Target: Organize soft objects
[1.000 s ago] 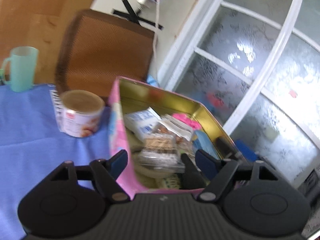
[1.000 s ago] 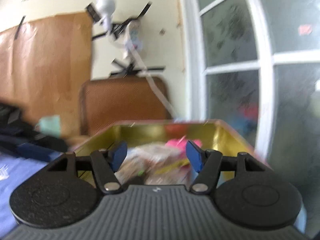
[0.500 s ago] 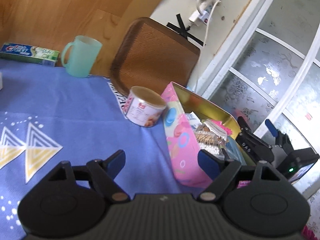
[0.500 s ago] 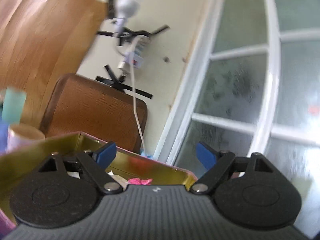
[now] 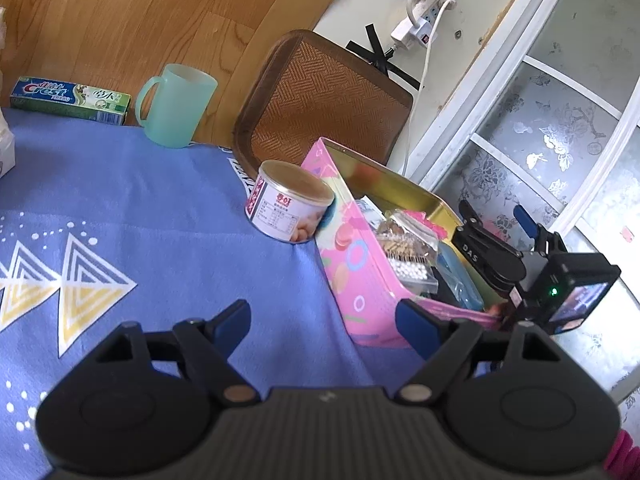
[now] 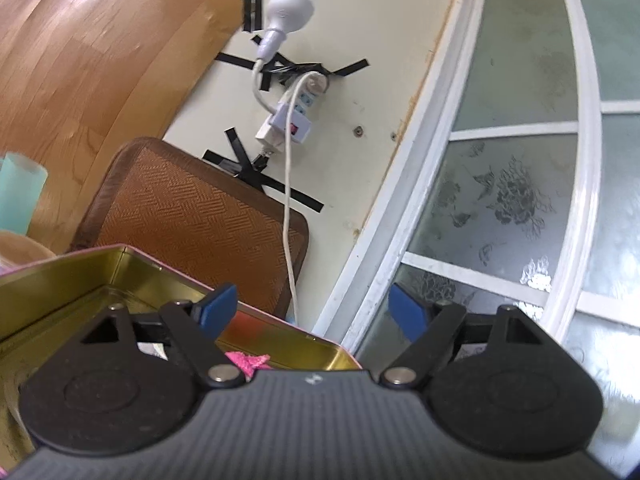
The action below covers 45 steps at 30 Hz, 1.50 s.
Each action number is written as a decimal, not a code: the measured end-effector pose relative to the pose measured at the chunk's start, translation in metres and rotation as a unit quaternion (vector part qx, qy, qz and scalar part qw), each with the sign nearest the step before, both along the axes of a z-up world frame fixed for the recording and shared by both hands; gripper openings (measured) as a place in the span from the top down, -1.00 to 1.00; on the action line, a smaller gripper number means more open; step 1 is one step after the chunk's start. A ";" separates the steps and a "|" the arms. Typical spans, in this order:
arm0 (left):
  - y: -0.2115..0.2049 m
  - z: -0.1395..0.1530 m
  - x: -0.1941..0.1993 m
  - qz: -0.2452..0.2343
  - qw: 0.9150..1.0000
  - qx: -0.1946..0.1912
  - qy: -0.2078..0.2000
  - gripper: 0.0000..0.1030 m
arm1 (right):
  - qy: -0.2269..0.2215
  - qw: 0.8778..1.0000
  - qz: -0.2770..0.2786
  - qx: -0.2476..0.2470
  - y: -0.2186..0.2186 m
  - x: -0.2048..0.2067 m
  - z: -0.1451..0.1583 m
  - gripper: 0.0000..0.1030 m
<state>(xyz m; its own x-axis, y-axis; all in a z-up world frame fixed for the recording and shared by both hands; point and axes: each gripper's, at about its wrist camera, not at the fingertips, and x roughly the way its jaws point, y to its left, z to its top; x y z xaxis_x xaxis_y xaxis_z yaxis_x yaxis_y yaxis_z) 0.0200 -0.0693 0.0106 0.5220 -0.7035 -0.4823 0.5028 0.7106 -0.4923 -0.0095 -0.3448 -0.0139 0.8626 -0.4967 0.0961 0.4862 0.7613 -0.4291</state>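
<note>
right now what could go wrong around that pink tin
1. The snack packets are heaped above the rim of the pink tin, so a nudge could spill them.
2. The right hand-held gripper, open and empty, hangs over the tin's far side and could catch the rim.
3. The can sits against the tin's wall; shifting the tin may push it along the cloth.

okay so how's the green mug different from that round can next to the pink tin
The green mug is plain translucent mint plastic with a handle and an open top; the round can has a printed label, no handle and a closed tan lid. The mug is taller and stands apart at the cloth's far edge; the squat can sits right against the pink tin. Both stand upright.
</note>
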 end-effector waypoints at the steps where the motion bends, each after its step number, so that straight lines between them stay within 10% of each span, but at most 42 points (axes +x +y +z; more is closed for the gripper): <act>1: 0.000 0.000 0.000 0.000 1.000 0.001 0.001 -0.60 | 0.006 1.000 0.006 0.007 -0.001 -0.001 0.001 -0.67; 9: 0.003 0.003 -0.010 0.010 0.999 0.030 -0.019 -0.69 | -0.087 0.991 0.049 0.087 0.045 -0.073 0.019 -0.92; 22: -0.008 0.007 -0.039 0.060 0.987 0.126 -0.074 -1.00 | -0.017 0.946 0.124 0.298 0.105 -0.139 -0.007 -1.00; 45: -0.006 0.013 -0.059 0.091 0.971 0.200 -0.097 -1.00 | 0.037 0.916 0.147 0.372 0.127 -0.135 0.007 -1.00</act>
